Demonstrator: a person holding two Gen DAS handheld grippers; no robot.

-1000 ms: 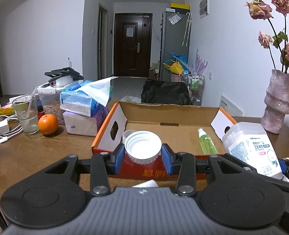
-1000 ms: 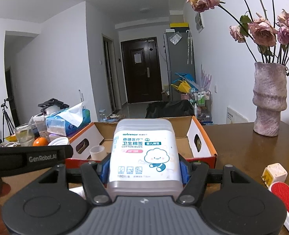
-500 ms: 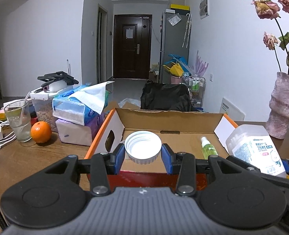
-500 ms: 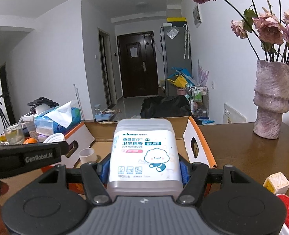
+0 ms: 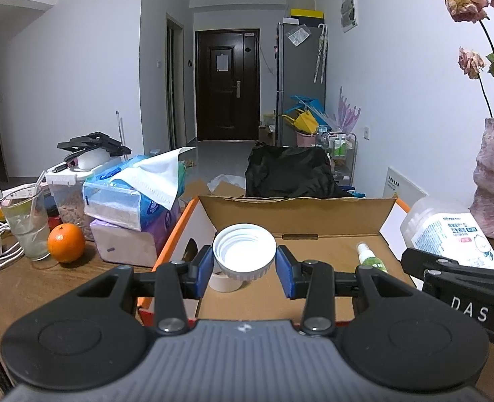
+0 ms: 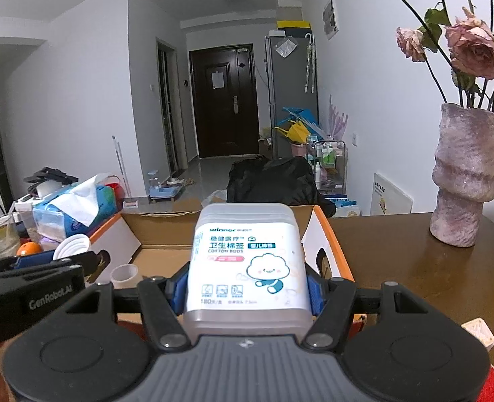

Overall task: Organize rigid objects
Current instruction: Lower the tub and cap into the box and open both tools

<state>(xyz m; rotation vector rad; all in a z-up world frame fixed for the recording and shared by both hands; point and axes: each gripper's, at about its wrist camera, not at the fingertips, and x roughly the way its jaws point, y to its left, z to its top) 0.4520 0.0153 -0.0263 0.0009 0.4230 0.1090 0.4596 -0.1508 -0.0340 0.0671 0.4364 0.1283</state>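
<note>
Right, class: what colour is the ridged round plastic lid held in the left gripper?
White. The ridged round plastic lid shows best in the left wrist view, clamped between blue pads.

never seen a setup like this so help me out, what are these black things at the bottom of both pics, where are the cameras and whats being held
There is no robot here. A person carries a hand-held gripper in each hand, and each one has a wide-angle camera looking forward along its two blue-padded fingers. The black shape at the bottom of each picture is that tool's own body.

In the left camera's picture, the left hand-held gripper is shut on a white ribbed lid. In the right camera's picture, the right hand-held gripper is shut on a clear box of cotton buds.

Both are held over an open cardboard box on a brown table. Inside it lie a roll of tape and a small green spray bottle. Beside the box are tissue packs, an orange, a glass and a vase of dried roses.
</note>
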